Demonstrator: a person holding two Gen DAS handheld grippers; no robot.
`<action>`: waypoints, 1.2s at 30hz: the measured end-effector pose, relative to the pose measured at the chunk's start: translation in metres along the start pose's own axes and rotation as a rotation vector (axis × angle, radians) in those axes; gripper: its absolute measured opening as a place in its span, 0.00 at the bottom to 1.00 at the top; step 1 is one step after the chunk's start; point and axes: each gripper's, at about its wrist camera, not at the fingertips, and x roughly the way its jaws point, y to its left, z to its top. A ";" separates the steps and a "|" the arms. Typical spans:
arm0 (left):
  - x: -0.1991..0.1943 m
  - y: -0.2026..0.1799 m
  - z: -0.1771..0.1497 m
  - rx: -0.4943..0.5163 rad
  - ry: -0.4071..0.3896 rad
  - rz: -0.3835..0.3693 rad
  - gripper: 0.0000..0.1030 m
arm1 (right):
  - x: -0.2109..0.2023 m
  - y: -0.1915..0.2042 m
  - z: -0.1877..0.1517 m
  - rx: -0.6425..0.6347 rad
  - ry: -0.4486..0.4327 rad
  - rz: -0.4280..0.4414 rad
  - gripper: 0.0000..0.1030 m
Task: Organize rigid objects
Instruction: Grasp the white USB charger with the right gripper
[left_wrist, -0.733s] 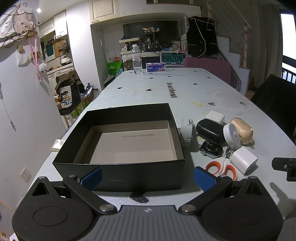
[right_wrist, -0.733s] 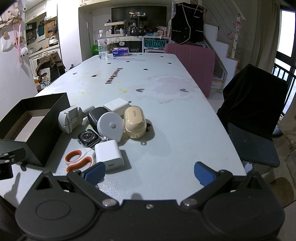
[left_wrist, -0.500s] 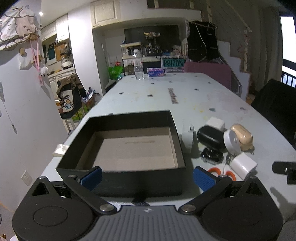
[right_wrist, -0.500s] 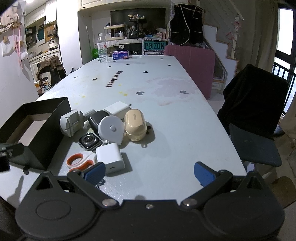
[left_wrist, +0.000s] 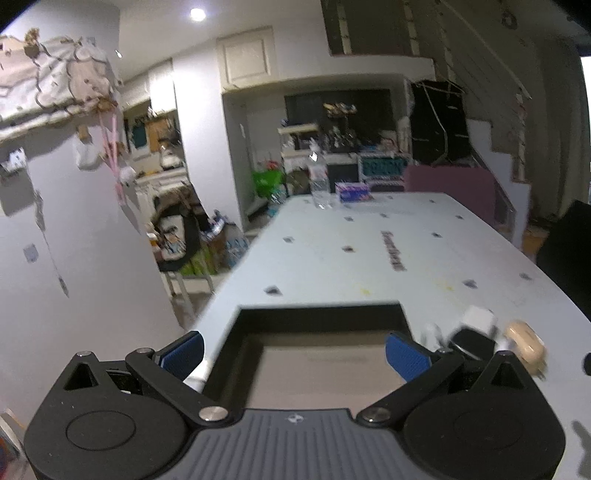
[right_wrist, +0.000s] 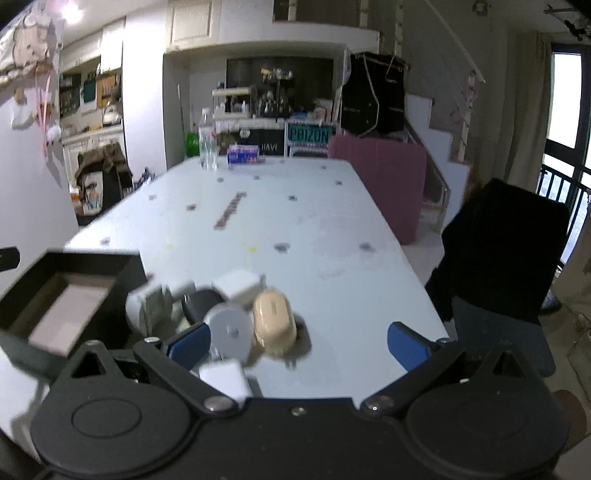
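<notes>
Right wrist view takes in the long pale bench (right_wrist: 332, 229) stretching ahead of the right gripper (right_wrist: 299, 341), whose blue-padded jaws stand wide apart with nothing between them. Ahead and to that gripper's left sits the open black box (right_wrist: 74, 280), empty down to its grey card floor; in the left wrist view the same box lies directly ahead of the left gripper (left_wrist: 293, 349), which is likewise spread open and holds nothing. Between the box and the right gripper's centre line lies the cluster to be sorted, blurred by motion: a beige oval case (right_wrist: 274, 319) just ahead, a round white disc-shaped item (right_wrist: 229, 330) touching its left side, a dark rounded case (right_wrist: 201, 301) behind the disc, a white charger block (right_wrist: 236, 284) farther back, a pale grey bracket-like piece (right_wrist: 151, 304) next to the box wall, and a second white cube charger (right_wrist: 223, 374) right at the left fingertip. All look small, light and stiff, so a firm pinch should not crush them, though the smooth plastic shells may slip. The beige case seems best taken across its narrow width, the cube chargers on opposite flat faces, the disc by its rim.
</notes>
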 end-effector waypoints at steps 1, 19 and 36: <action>0.002 0.004 0.004 -0.001 -0.013 0.008 1.00 | 0.000 0.001 0.005 0.006 -0.016 -0.002 1.00; 0.072 0.072 0.008 -0.111 0.151 0.101 1.00 | 0.042 0.005 0.016 0.062 0.009 0.084 1.00; 0.097 0.087 -0.037 -0.127 0.327 0.008 0.12 | 0.048 0.004 -0.012 0.056 0.124 0.246 0.68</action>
